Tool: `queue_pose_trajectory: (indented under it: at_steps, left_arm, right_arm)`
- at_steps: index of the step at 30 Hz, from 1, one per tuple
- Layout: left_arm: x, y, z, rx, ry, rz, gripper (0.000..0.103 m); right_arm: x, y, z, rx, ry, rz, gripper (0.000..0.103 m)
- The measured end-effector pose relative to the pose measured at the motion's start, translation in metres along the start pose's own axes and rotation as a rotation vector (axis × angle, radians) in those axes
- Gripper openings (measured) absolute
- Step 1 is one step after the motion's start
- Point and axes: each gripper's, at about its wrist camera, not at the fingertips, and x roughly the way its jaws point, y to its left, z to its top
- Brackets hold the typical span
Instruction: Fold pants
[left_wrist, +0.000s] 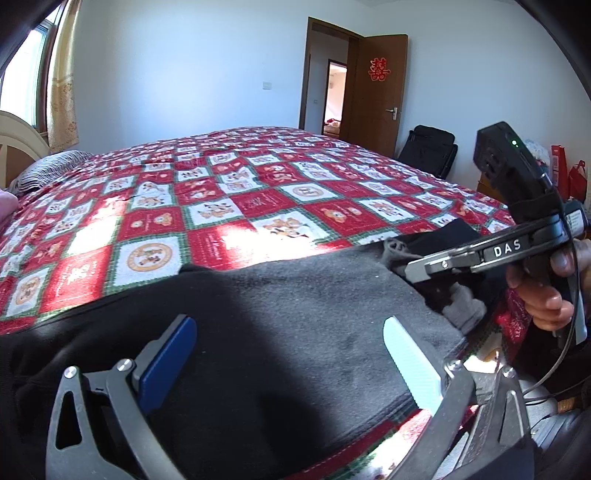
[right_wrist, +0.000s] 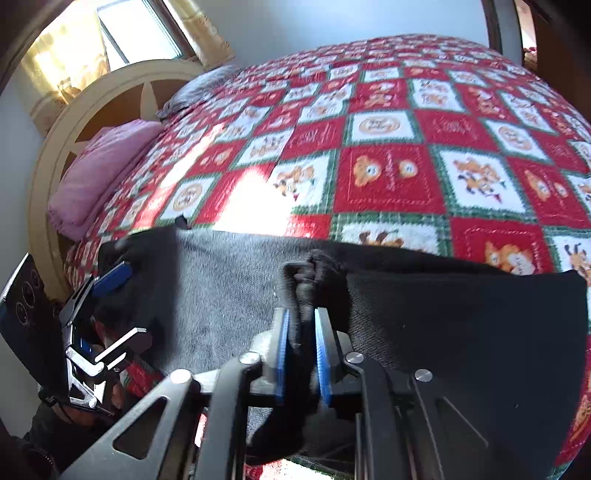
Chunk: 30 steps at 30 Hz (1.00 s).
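Note:
Dark grey-black pants (left_wrist: 295, 317) lie along the near edge of the bed; they also show in the right wrist view (right_wrist: 443, 325). My left gripper (left_wrist: 290, 345) is open, its blue and white pads spread wide just above the pants. My right gripper (right_wrist: 300, 328) is shut on a bunched fold of the pants' fabric (right_wrist: 314, 273). It also shows in the left wrist view (left_wrist: 421, 267), at the right end of the pants. The left gripper shows at the left in the right wrist view (right_wrist: 110, 277).
The bed carries a red, white and green checked quilt (left_wrist: 258, 192). A pink pillow (right_wrist: 99, 170) and cream headboard (right_wrist: 92, 103) are at the left. A brown door (left_wrist: 376, 92), black bag (left_wrist: 432, 147) and red bags (left_wrist: 569, 173) stand beyond the bed.

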Motion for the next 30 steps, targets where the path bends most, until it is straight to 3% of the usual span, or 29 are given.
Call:
queue_pose_trajectory:
  at_steps: [2, 4, 9, 12, 15, 18, 22, 27, 29, 30]
  left_arm:
    - [0.002, -0.006, 0.003, 0.004, 0.006, -0.026, 0.103]
    - [0.006, -0.013, 0.008, 0.002, 0.015, -0.073, 0.103]
    - [0.029, -0.038, 0.023, -0.018, 0.057, -0.197, 0.102]
    - [0.047, -0.059, 0.027, -0.019, 0.109, -0.274, 0.093]
    - [0.060, -0.077, 0.026, 0.002, 0.157, -0.274, 0.090]
    - [0.063, -0.075, 0.025, 0.007, 0.159, -0.231, 0.090]
    - [0.066, -0.046, 0.028, -0.064, 0.157, -0.158, 0.090]
    - [0.066, -0.034, 0.029, -0.088, 0.147, -0.125, 0.091]
    - [0.066, -0.031, 0.027, -0.111, 0.147, -0.130, 0.090]
    - [0.066, -0.030, 0.027, -0.120, 0.143, -0.135, 0.091]
  right_arm:
    - [-0.017, -0.006, -0.002, 0.014, -0.026, 0.054, 0.046]
    - [-0.040, -0.014, -0.007, 0.014, -0.066, 0.088, 0.047]
    - [-0.093, -0.069, -0.022, 0.129, -0.168, -0.007, 0.048]
    - [-0.110, -0.110, -0.038, 0.249, -0.215, -0.070, 0.048]
    - [-0.122, -0.135, -0.053, 0.308, -0.261, -0.098, 0.048]
    - [-0.123, -0.107, -0.059, 0.129, -0.252, -0.087, 0.048]
    - [-0.089, -0.048, -0.073, -0.116, -0.176, -0.016, 0.048]
    - [-0.049, 0.003, -0.083, -0.308, -0.118, -0.062, 0.048]
    - [-0.042, 0.020, -0.084, -0.396, -0.151, -0.156, 0.048]
    - [-0.041, 0.024, -0.083, -0.427, -0.168, -0.200, 0.041]
